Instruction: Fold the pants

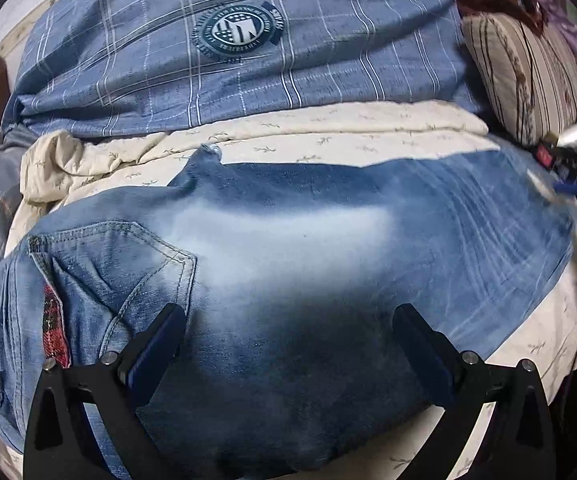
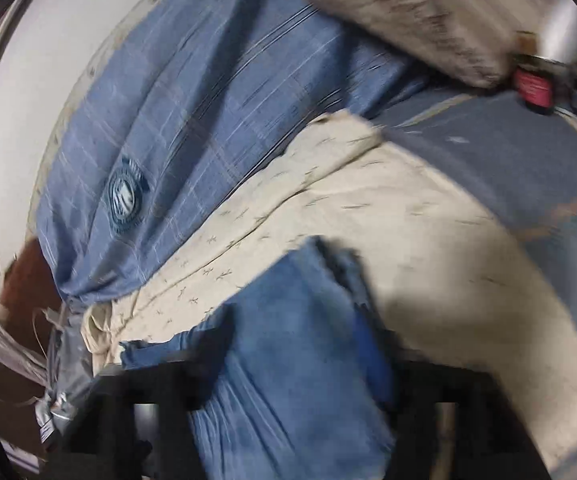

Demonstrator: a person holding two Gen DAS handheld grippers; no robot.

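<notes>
**Carry the leg end over square while the seat stays pinned**

While the faded blue denim jeans [image 1: 288, 248] lie spread across the cream leaf-printed bedsheet [image 1: 368, 136], their back pocket and red plaid inner lining toward the waist end, the step in hand looks like bringing the leg end over onto the seat. The left gripper [image 1: 288, 336] sits low over the seat with its fingers spread wide and holding nothing; whether it touches the denim I cannot tell. The right gripper [image 2: 296, 364] appears in a motion-blurred view with a thick bunch of denim between its fingers, seemingly clamped on it. To fold well, the lifted end should travel level and land edge-on-edge over the jeans, with the left gripper steadying the cloth against dragging. Beyond the jeans rests a blue plaid pillow with a round badge [image 1: 240, 48], and beside that a brown-striped cushion [image 1: 528, 76].
</notes>
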